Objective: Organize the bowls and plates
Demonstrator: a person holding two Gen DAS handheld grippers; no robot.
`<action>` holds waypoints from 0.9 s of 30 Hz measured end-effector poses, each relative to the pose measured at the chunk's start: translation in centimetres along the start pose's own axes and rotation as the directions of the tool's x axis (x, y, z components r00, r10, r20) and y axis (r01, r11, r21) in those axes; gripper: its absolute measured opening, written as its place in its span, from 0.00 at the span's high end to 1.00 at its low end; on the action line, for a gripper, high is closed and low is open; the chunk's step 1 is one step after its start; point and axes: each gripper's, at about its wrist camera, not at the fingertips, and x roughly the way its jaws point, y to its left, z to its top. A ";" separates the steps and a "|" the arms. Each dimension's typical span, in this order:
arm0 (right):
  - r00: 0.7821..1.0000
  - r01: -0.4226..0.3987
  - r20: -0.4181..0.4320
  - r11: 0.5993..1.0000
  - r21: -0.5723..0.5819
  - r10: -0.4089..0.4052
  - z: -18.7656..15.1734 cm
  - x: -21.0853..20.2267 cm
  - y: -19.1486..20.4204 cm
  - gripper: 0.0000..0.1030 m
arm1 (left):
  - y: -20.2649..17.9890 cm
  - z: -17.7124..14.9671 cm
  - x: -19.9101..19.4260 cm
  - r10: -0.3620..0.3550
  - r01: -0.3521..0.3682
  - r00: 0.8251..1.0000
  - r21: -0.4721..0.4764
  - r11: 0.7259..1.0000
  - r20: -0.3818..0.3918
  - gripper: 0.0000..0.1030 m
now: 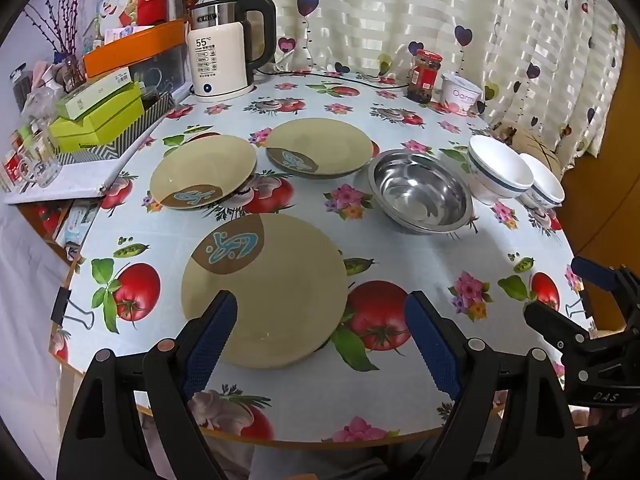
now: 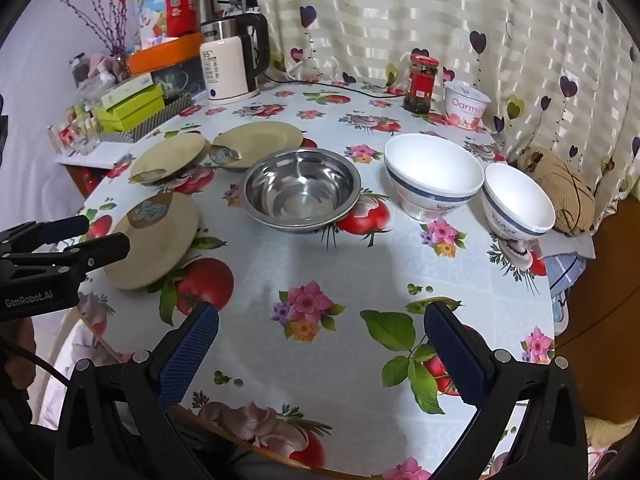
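Observation:
Three beige plates with a brown patch lie on the flowered table: the near plate (image 1: 266,288) (image 2: 154,242), the left plate (image 1: 204,172) (image 2: 168,158) and the far plate (image 1: 320,146) (image 2: 258,140). A steel bowl (image 1: 420,192) (image 2: 302,190) sits to their right. Two white bowls with a blue band, a bigger one (image 1: 498,172) (image 2: 434,176) and a smaller one (image 1: 542,186) (image 2: 518,204), stand further right. My left gripper (image 1: 320,336) is open and empty over the near plate's front edge. My right gripper (image 2: 320,344) is open and empty above bare tablecloth near the front edge.
A kettle (image 1: 224,52) (image 2: 232,64), a dark jar (image 1: 424,76) (image 2: 420,84) and a yogurt tub (image 1: 460,94) (image 2: 466,106) stand at the back. Boxes (image 1: 100,116) and glassware crowd a shelf at the left. A curtain hangs behind. The table edge (image 1: 320,438) is close below me.

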 end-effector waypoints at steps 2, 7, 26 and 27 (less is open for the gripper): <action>1.000 -0.012 -0.006 1.000 0.009 0.012 0.0 0.0 -0.1 0.00 | 0.0 0.0 0.0 0.000 0.000 1.000 -0.001 1.000 0.001 0.16; 1.000 -0.012 -0.007 1.000 0.004 0.012 0.0 0.0 -0.1 0.00 | 0.2 0.0 -0.1 -0.004 0.004 1.000 -0.001 1.000 0.004 0.16; 1.000 -0.013 -0.003 1.000 0.011 0.013 0.1 0.0 -0.1 0.00 | 0.0 -0.1 -0.5 0.001 -0.002 1.000 0.008 1.000 0.012 0.16; 1.000 -0.012 -0.003 1.000 0.011 0.012 0.1 0.0 -0.1 0.00 | 0.0 -0.2 -0.5 0.006 -0.006 1.000 0.008 1.000 0.011 0.16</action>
